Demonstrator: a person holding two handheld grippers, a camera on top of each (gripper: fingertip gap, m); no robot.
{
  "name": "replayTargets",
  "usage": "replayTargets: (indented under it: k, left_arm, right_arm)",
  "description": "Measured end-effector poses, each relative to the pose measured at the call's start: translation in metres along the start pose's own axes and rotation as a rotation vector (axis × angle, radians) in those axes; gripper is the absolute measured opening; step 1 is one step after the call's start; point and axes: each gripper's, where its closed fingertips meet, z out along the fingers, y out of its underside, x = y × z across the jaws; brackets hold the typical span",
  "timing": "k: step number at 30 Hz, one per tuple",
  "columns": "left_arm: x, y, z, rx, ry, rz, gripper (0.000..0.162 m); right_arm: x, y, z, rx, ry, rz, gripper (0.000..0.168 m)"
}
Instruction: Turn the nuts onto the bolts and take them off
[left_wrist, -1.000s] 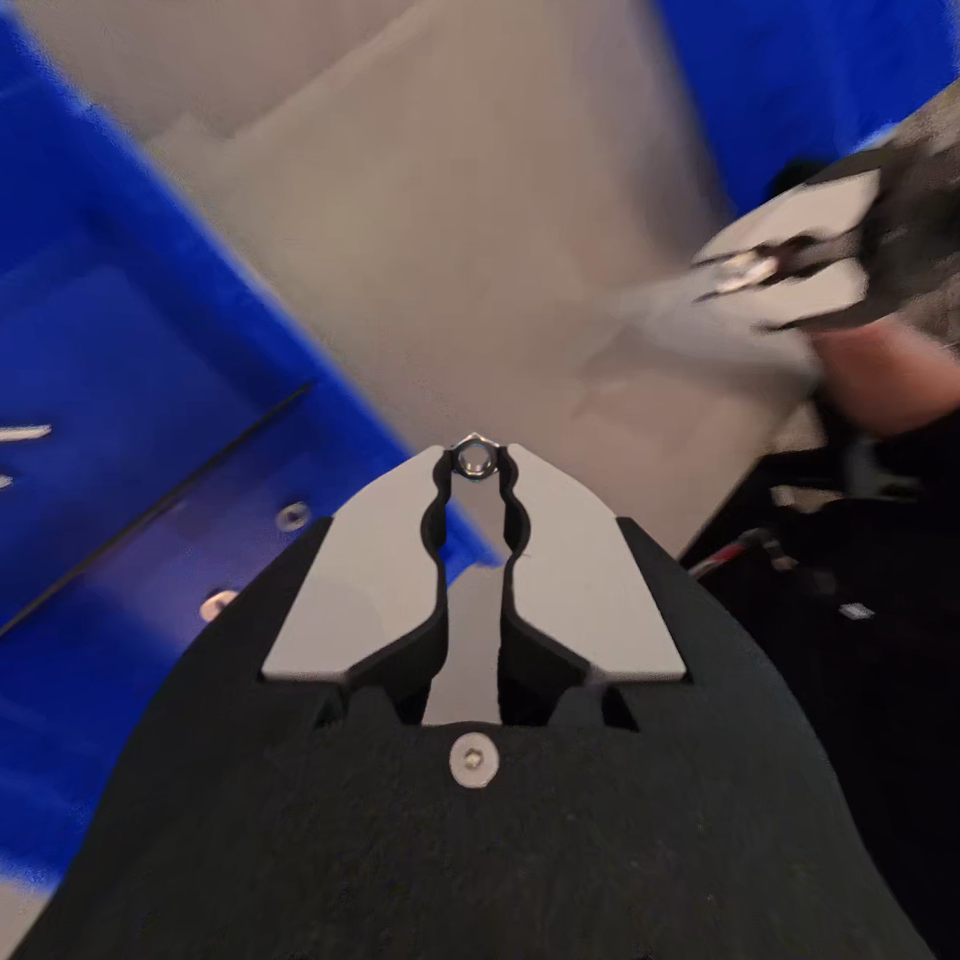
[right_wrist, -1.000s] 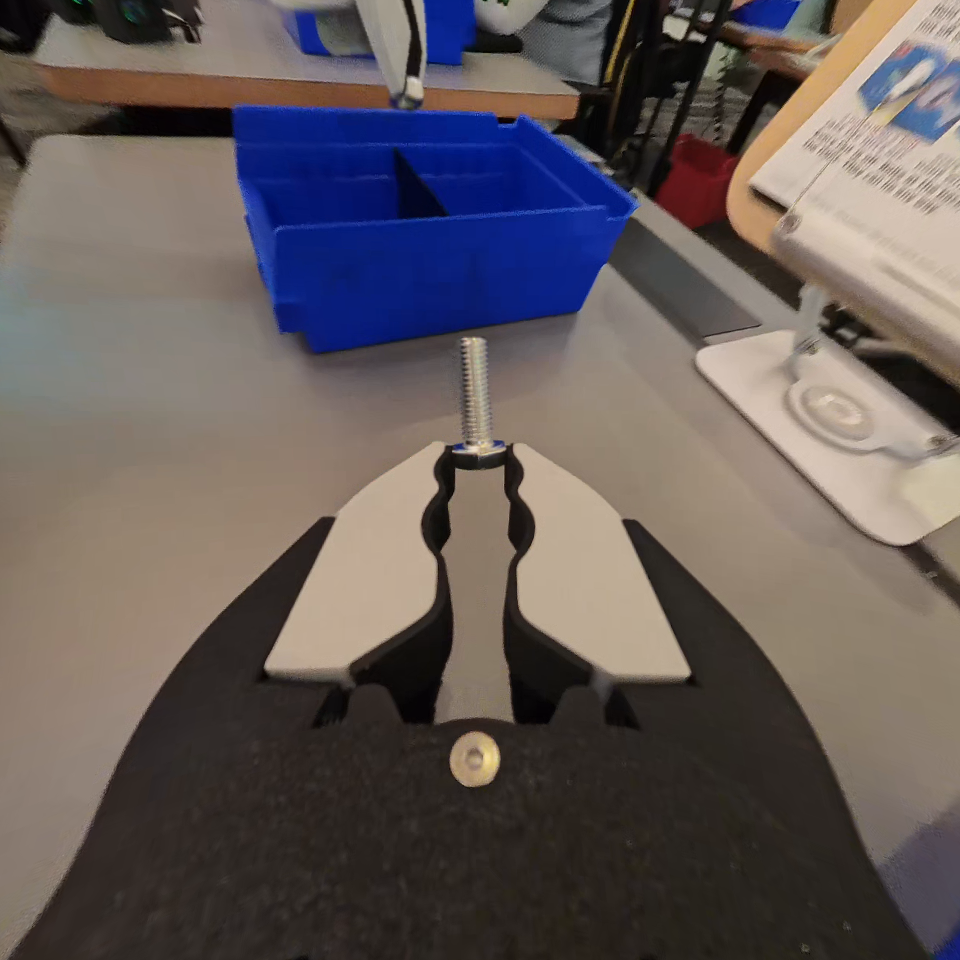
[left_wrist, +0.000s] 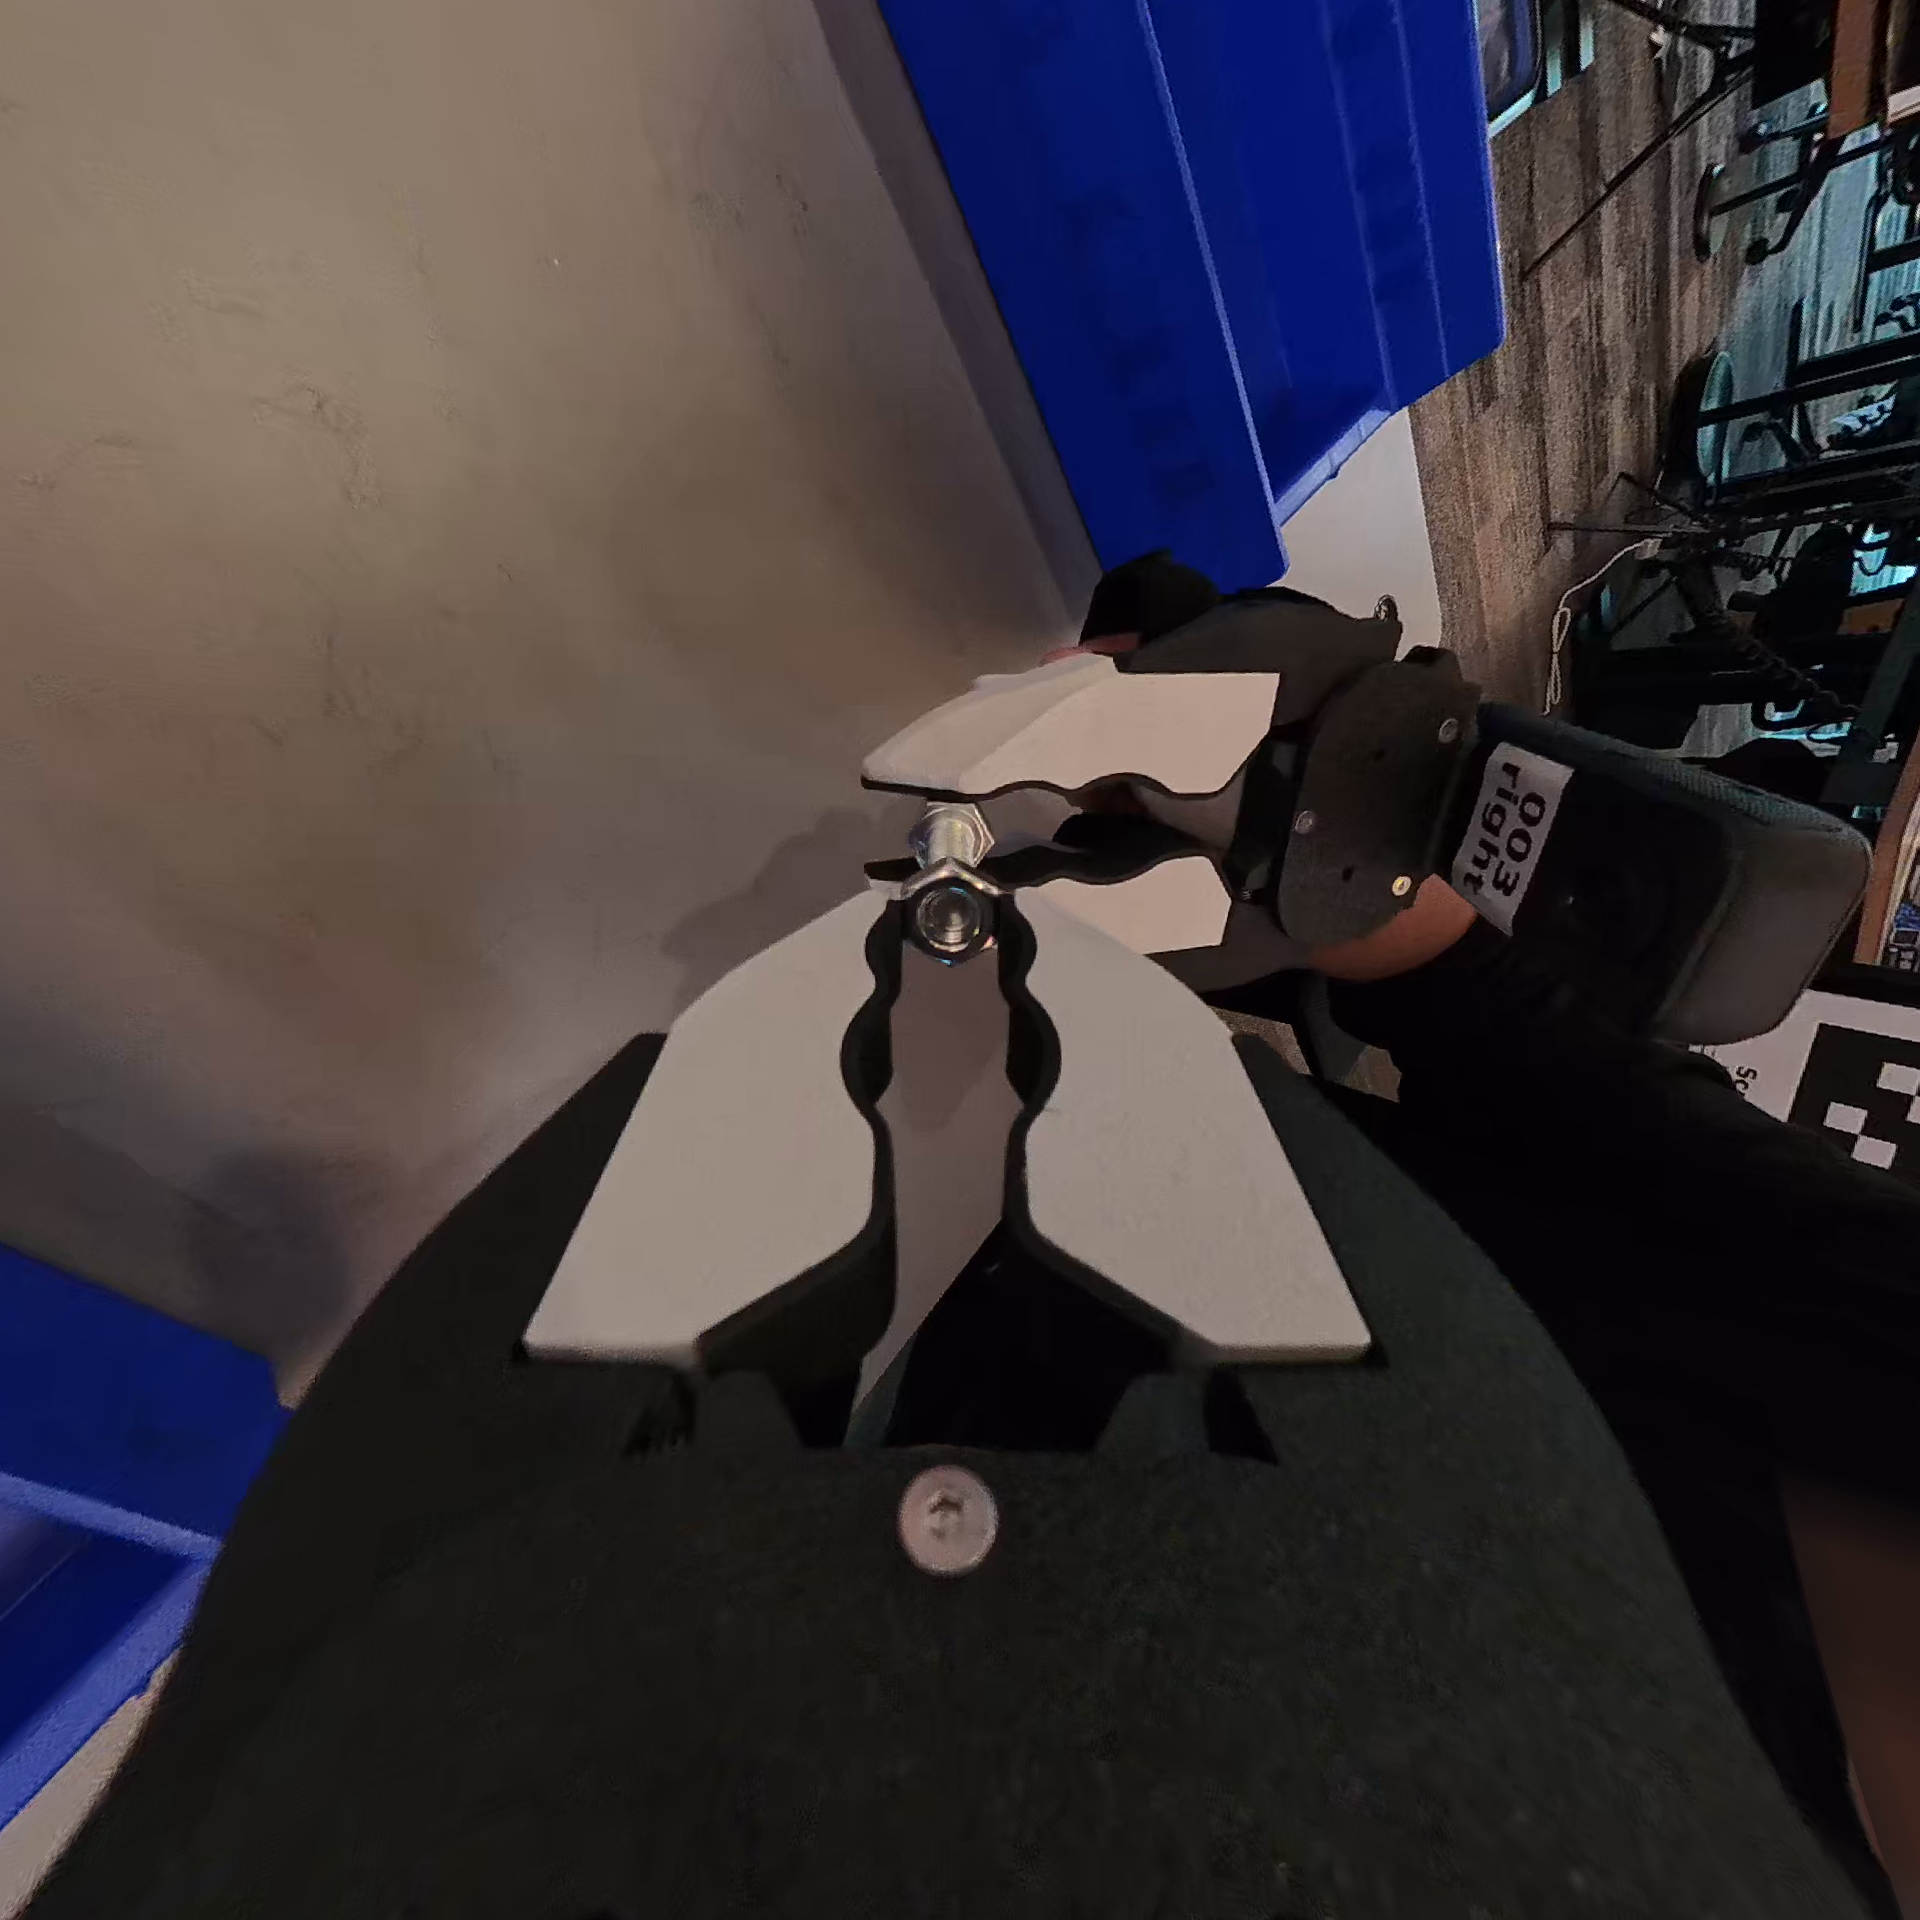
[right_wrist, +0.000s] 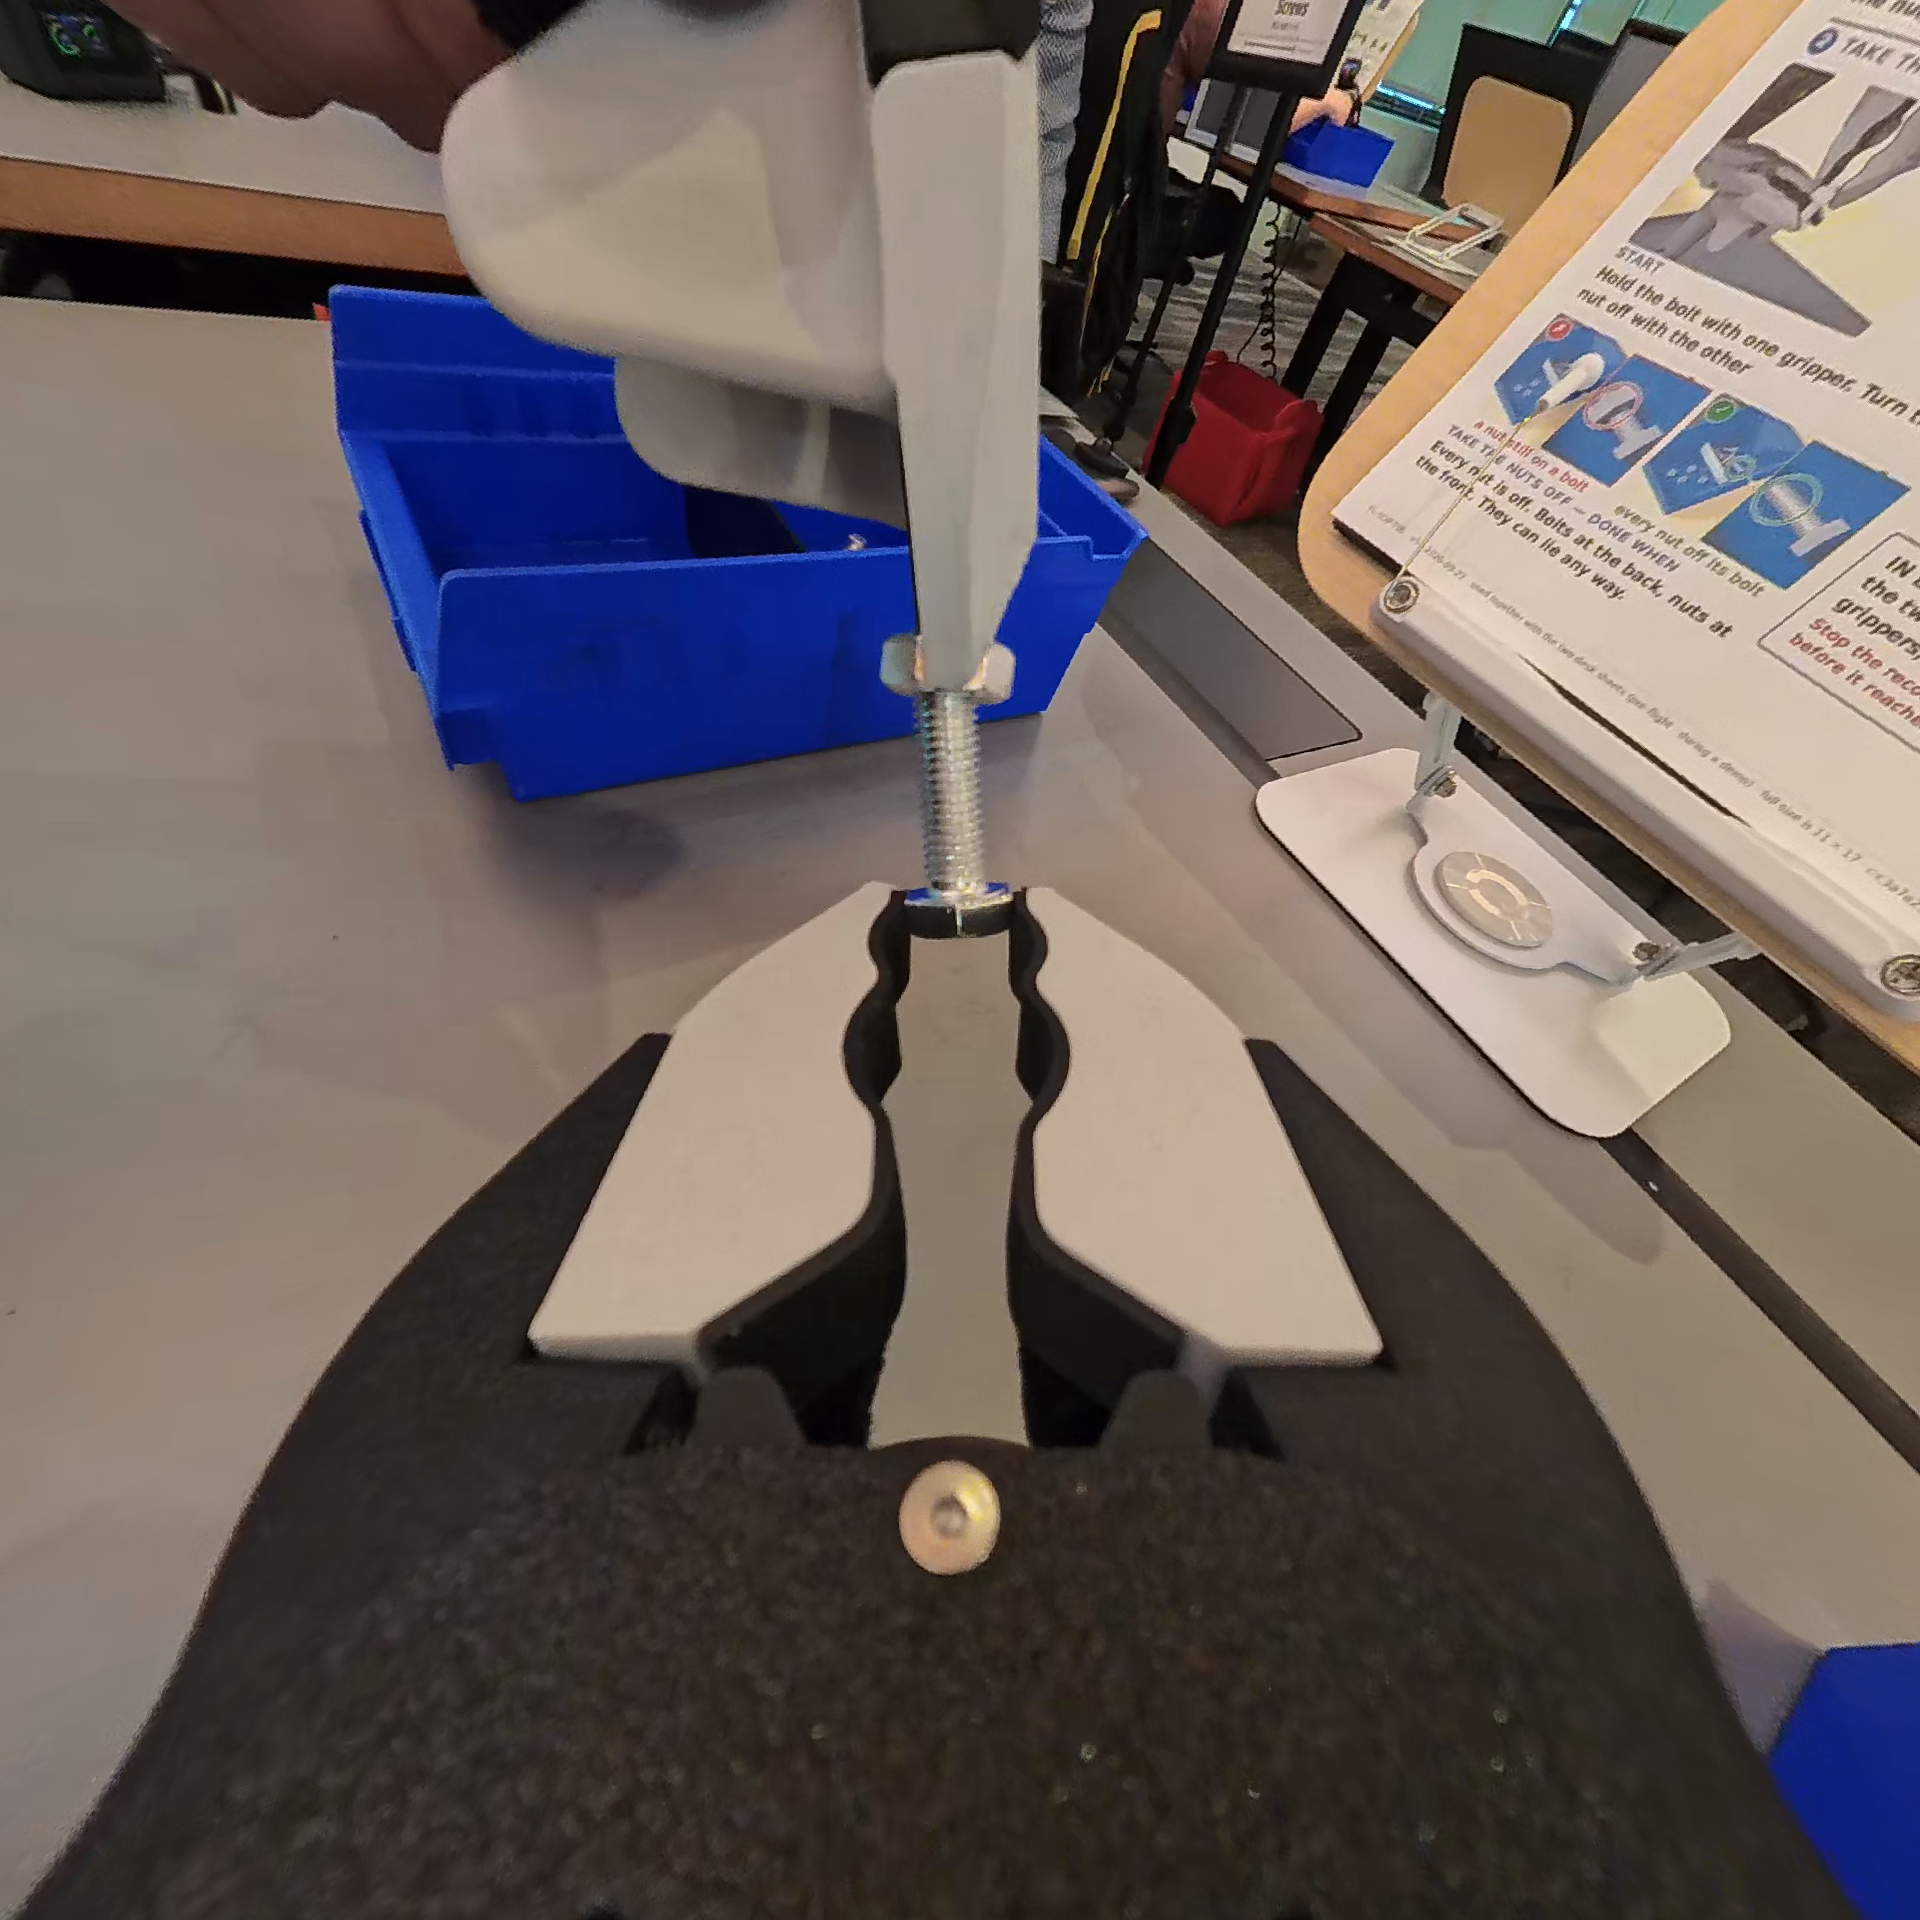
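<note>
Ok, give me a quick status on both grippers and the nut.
Right gripper shut on bolt head, shank upright. Left gripper shut on nut, seated at bolt's tip. Nothing between them; blue bin behind.

Shared workroom or lab: rows of desks (right_wrist: 1371, 223), blue parts bin (right_wrist: 727, 634), propped instruction sheet (right_wrist: 1704, 416).

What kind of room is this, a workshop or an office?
Probably a shared training or lab room, not a factory: a grey table with a blue parts bin, an instruction sheet on a stand, and more desks behind.
</note>
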Motion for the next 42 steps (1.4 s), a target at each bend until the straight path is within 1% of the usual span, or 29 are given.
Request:
replayTargets:
  k: [3, 6, 9, 11, 17, 22, 28, 33, 34, 38, 39, 40, 42]
  left_arm:
    - [0.001, 0.0, 0.0, 0.003, 0.01, 0.002, 0.016]
    - [0.006, 0.002, 0.0, -0.01, 0.038, 0.099, 0.016]
    - [0.013, 0.004, -0.002, -0.016, 0.083, 0.259, 0.016]
    - [0.015, 0.008, -0.003, -0.038, 0.081, 0.391, 0.016]
    - [0.014, 0.023, -0.005, -0.176, 0.058, 0.741, 0.017]
    - [0.009, 0.029, -0.005, -0.311, 0.024, 0.936, 0.016]
    - [0.008, 0.027, -0.004, -0.353, -0.035, 1.199, 0.016]
    - [0.014, 0.023, -0.009, -0.313, -0.078, 1.45, 0.016]
    - [0.015, 0.023, -0.01, -0.315, -0.083, 1.469, 0.016]
    - [0.018, 0.023, -0.013, -0.379, -0.072, 1.396, 0.016]
    - [0.018, 0.023, -0.013, -0.376, -0.074, 1.399, 0.018]
    - [0.02, 0.022, -0.013, -0.373, -0.074, 1.388, 0.024]
    - [0.024, 0.021, -0.013, -0.37, -0.058, 1.349, 0.029]
  right_arm:
    - [-0.001, -0.001, -0.001, 0.003, -0.007, 0.009, 0.018]
    - [-0.003, -0.002, -0.005, 0.019, -0.047, 0.034, 0.018]
    - [-0.007, -0.006, -0.01, 0.047, -0.116, 0.088, 0.018]
    - [-0.012, -0.008, -0.012, 0.052, -0.157, 0.103, 0.018]
    - [-0.029, -0.01, -0.015, 0.074, -0.299, 0.168, 0.018]
    - [-0.039, -0.011, -0.016, 0.097, -0.421, 0.264, 0.018]
    - [-0.043, -0.012, -0.02, 0.13, -0.566, 0.424, 0.018]
    - [-0.043, -0.021, -0.028, 0.19, -0.708, 0.571, 0.018]
    - [-0.044, -0.023, -0.029, 0.198, -0.727, 0.586, 0.018]
    - [-0.045, -0.027, -0.031, 0.211, -0.745, 0.598, 0.018]
    - [-0.044, -0.028, -0.031, 0.215, -0.743, 0.6, 0.018]
    - [-0.042, -0.028, -0.032, 0.22, -0.739, 0.602, 0.018]
    - [-0.039, -0.028, -0.033, 0.224, -0.727, 0.601, 0.018]
